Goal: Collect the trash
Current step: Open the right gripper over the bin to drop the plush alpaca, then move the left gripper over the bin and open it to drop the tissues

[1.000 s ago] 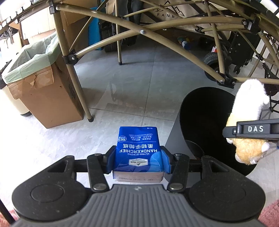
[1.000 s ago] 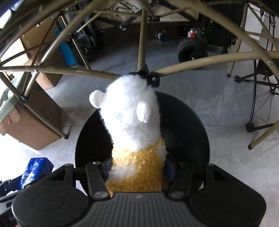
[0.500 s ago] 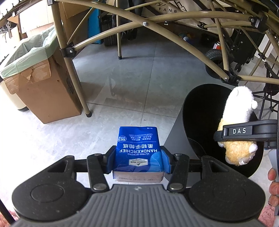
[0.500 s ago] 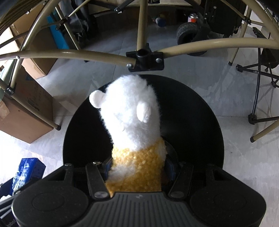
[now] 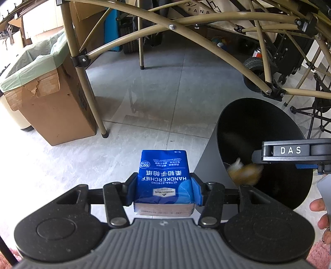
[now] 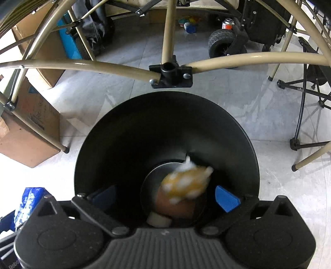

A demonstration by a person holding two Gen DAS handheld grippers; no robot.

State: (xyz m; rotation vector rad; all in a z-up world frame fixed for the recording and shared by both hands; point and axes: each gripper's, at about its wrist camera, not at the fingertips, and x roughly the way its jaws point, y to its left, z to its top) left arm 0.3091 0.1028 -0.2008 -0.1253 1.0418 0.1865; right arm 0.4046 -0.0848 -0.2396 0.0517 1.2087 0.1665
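Blue tissue pack (image 5: 164, 182) sits clenched in our left gripper (image 5: 164, 191), long axis pointing away; our right gripper (image 6: 165, 198), jaws just opened, hangs released over the black bin (image 6: 165, 115), plush toy (image 6: 186, 183) blurred inside, clear of the walls.

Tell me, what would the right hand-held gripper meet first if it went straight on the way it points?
Probably the plush toy, blurred inside the black bin between the right hand-held gripper's wide-open pads; below it lie other items. Depth is unclear.

The blue tissue pack (image 5: 164, 182) shows, upside down, "ULTRA-STRONG HANDKERCHIEF" and "100%". The right gripper (image 5: 289, 154) has "DAS" on its side. A beige cover (image 5: 206, 12) reads "FANB".
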